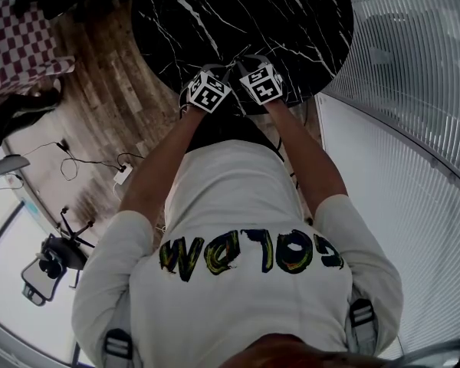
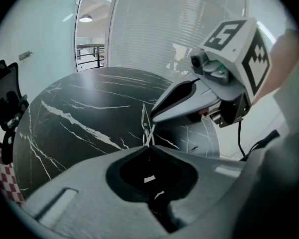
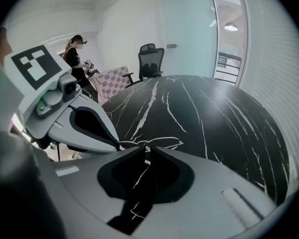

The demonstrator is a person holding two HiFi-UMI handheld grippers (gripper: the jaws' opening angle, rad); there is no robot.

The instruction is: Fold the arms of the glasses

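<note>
Both tools are bunched up tip to tip at the near edge of the black marble surface (image 2: 84,98). The glasses (image 2: 146,126) sit right between them, a thin wire frame that's honestly hard to pick out against the white veins.

The left tool (image 2: 148,146) has its jaws pinched together with the wire poking out just past the tips, so I'd say it's clamped on the frame. The right tool (image 3: 145,152) is nearly closed too, with only a sliver between its jaws and the wire running across right at its tips. That reads as nipping the frame as well, though I can't tell which part it has.

Makes sense to me. With something this skinny you want 1 tool anchoring the front so it doesn't skate on polished stone, while the other swings an arm in on its hinge. Both tools angle steeply down, which puts the glasses low over the surface.

I can't tell if either of the 2 arms is folded yet, or if the frame touches the stone. The risk I see is bending the wire if the pinch sits off the hinge.
</note>
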